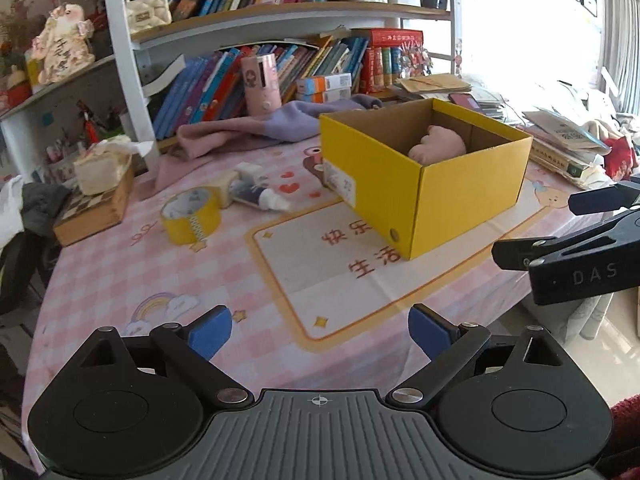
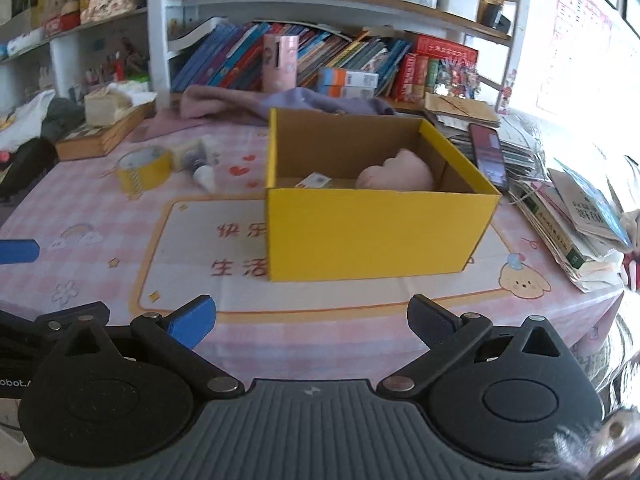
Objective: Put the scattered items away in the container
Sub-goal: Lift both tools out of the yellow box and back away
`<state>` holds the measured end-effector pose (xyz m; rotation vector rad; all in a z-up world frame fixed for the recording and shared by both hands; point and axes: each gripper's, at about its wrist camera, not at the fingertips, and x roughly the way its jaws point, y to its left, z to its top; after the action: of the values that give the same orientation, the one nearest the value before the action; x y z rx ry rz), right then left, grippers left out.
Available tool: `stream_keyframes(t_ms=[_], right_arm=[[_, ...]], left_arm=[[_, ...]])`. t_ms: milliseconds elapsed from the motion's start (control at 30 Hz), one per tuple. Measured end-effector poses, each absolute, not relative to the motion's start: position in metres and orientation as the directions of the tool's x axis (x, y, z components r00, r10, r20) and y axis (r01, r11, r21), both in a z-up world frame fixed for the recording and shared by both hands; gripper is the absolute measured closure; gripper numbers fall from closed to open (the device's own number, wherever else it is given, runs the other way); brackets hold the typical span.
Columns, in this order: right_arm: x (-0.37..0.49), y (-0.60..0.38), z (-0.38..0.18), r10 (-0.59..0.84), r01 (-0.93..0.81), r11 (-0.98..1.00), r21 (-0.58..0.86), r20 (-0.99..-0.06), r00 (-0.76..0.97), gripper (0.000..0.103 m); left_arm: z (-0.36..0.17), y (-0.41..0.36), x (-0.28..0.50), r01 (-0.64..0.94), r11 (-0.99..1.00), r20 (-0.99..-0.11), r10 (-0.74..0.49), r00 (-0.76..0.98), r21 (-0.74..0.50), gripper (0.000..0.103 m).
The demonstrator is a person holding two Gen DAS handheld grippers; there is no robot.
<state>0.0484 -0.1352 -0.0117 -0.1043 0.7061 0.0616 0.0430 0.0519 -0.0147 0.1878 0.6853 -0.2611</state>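
Writing on the pink checked cloth covering the tabletop reads 快乐 and 生活 in red inside an orange-bordered panel, partly hidden by the yellow cardboard box standing on it. A white label is stuck on one short end of the box; its print is too small to read. Letters "DAS" show on the black body of the right tool where it enters the left wrist view, and "obot." shows on the neighbouring tool at the left edge of the right wrist view. Inside the open box lie a soft pink plush-like item toward its far right corner and a small white-labelled packet on the floor of the box beside it. Scattered things lie on the cloth left of the box and apart from it: a yellow tape roll, a small tube with a white cap, and a pale boxy item just behind the tube. A wooden tray farther left holds a cream tissue pack. Books fill the shelves behind. The left tool has its blue-padded fingers spread wide over the near tabletop, nothing between them. The right tool is likewise spread wide and empty, short of the box.
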Motion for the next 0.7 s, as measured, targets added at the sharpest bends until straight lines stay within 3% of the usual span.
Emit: stream_keyframes(t_ms=[700], right_arm=[[0.05, -0.069, -0.013, 0.156, -0.307, 0.946, -0.106, -0.68, 0.717, 0.0]], left_arm=[[-0.019, 0.112, 0.034, 0.119, 0.992, -0.669, -0.06, 0.741, 0.042, 0.005]])
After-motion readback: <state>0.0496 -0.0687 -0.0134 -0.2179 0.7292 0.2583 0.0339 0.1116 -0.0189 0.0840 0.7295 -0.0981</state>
